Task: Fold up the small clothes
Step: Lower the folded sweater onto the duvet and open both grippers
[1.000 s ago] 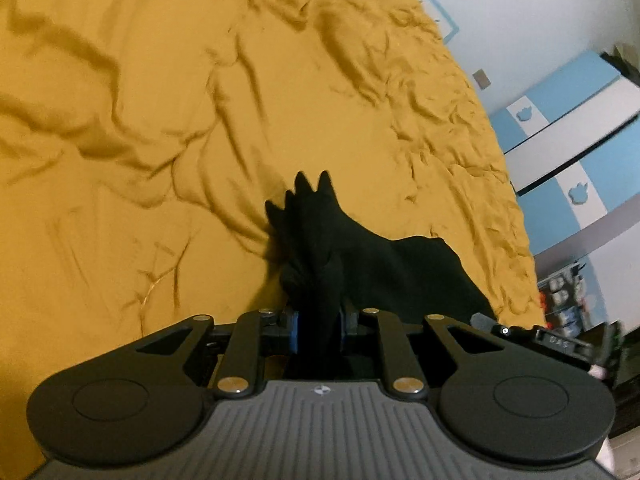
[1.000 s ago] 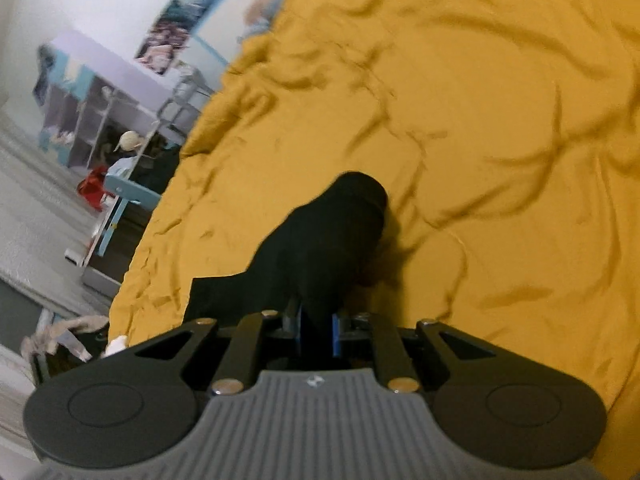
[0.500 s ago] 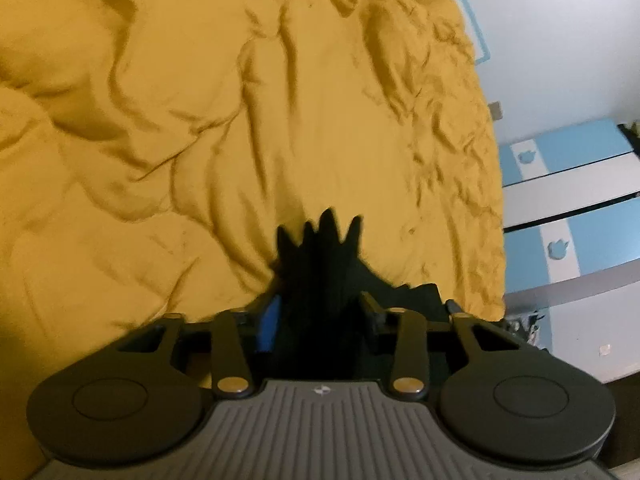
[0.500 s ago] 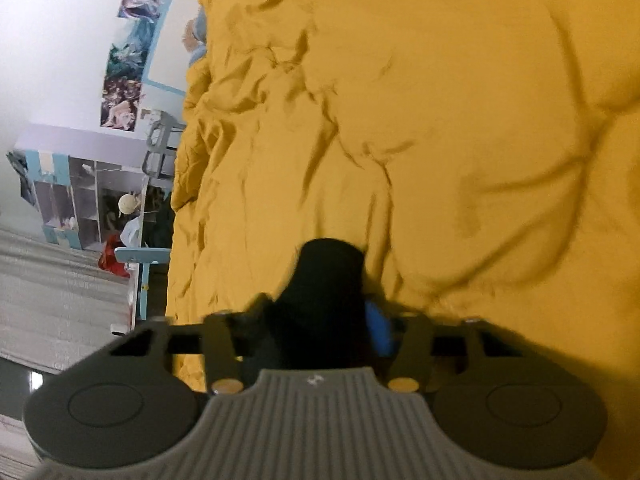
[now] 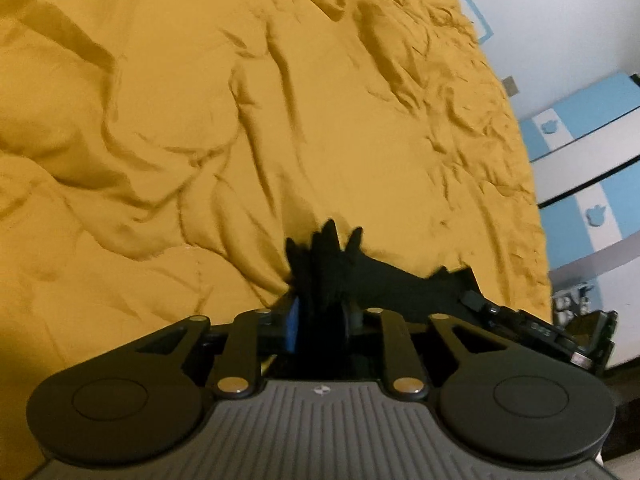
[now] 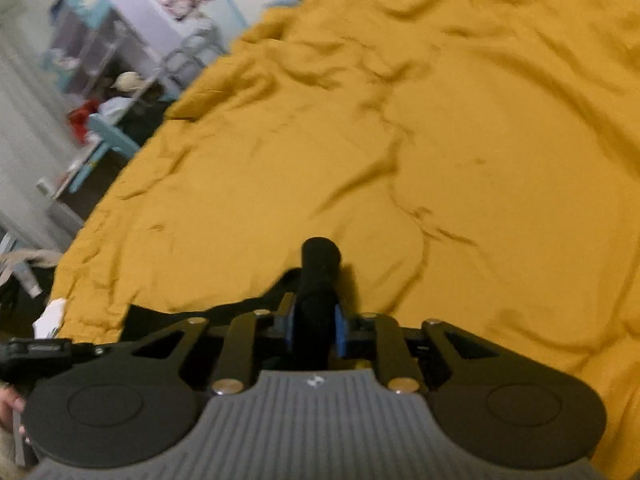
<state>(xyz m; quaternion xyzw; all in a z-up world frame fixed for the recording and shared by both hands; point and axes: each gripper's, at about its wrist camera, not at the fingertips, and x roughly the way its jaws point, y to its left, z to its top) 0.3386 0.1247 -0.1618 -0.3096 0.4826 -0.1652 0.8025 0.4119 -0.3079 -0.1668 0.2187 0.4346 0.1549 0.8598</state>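
1. Left tool [image 5: 320, 312]: its jaws are clamped on a bunched end of the black garment [image 5: 384, 280] and are easing apart at this moment. The cloth fills the gap between the blue pads [image 5: 293, 322], and several pointed folds stand up just past the fingertips.
2. Right tool [image 6: 316, 320]: its jaws are closing, with the other end of the black garment [image 6: 318, 280] between the blue pads [image 6: 338, 330] and pressed by them. A rounded roll of cloth sticks up just ahead of the fingertips.
3. Position of the garment: it hangs as a dark band between the two tools, low over the near edge of the mustard-yellow bed cover [image 5: 280, 140]. From the left tool it runs off to that tool's right; from the right tool it runs off to that tool's left.
4. Left wrist view only: the right tool shows at the far end of the band, at the lower right; a blue and white cabinet [image 5: 580, 168] stands past the bed on the right.
5. Right wrist view only: the left tool [image 6: 36, 350] appears at the lower left edge, with part of a hand [image 6: 12, 404] beneath it. Shelving [image 6: 92, 40] and a light blue chair [image 6: 108, 140] stand off the bed's left side, both blurred.
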